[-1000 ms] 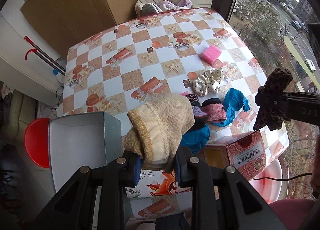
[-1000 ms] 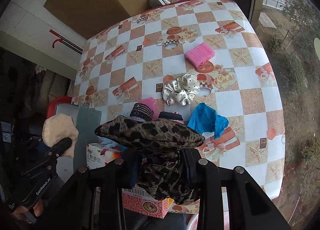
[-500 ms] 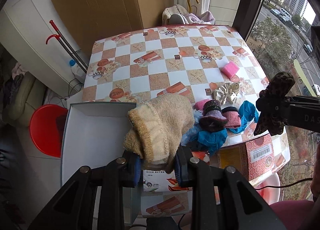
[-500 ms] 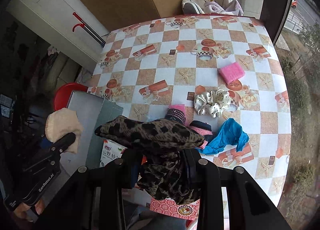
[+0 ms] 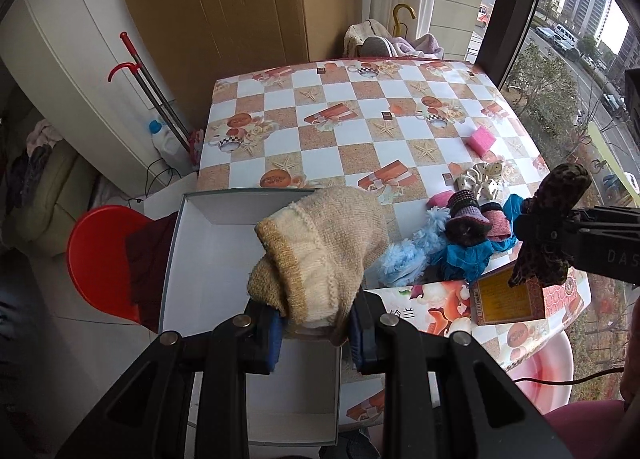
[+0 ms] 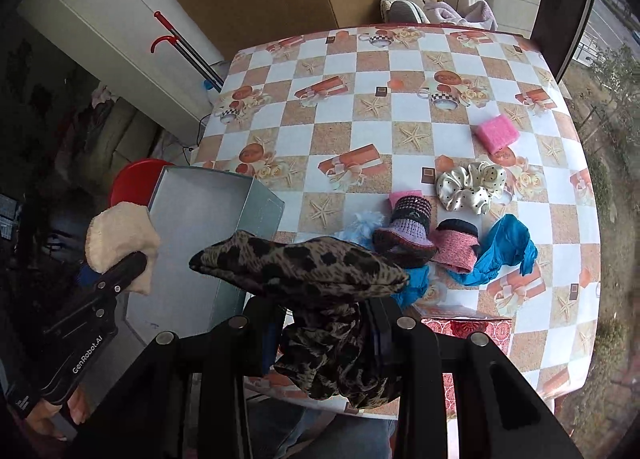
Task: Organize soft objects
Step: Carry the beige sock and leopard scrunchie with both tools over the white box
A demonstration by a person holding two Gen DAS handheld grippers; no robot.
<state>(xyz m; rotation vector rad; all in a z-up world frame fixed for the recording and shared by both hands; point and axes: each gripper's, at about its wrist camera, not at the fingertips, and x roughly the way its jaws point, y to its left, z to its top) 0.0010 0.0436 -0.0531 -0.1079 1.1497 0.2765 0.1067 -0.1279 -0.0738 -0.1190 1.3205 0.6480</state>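
My left gripper (image 5: 316,323) is shut on a beige knitted hat (image 5: 320,251) and holds it above the open grey box (image 5: 208,259) with a white inside, off the table's near left corner. My right gripper (image 6: 324,327) is shut on a leopard-print cloth (image 6: 304,267), held above the table's front edge; it also shows at the right of the left wrist view (image 5: 552,227). On the checkered table (image 6: 360,131) lie a purple knit hat (image 6: 408,235), a pink knit piece (image 6: 456,247), a blue cloth (image 6: 504,255), a light blue fluffy piece (image 5: 412,255), a white dotted scrunchie (image 6: 472,187) and a pink sponge (image 6: 496,133).
A red patterned carton (image 5: 516,295) stands at the table's front edge. A red stool (image 5: 100,255) with a dark cloth is left of the box. A red-handled mop (image 5: 152,87) leans on the wall. A cardboard sheet (image 5: 248,3) and a window stand behind the table.
Both grippers have drawn back and to the left. The beige hat now hangs over the open box. The leopard cloth stays gripped.
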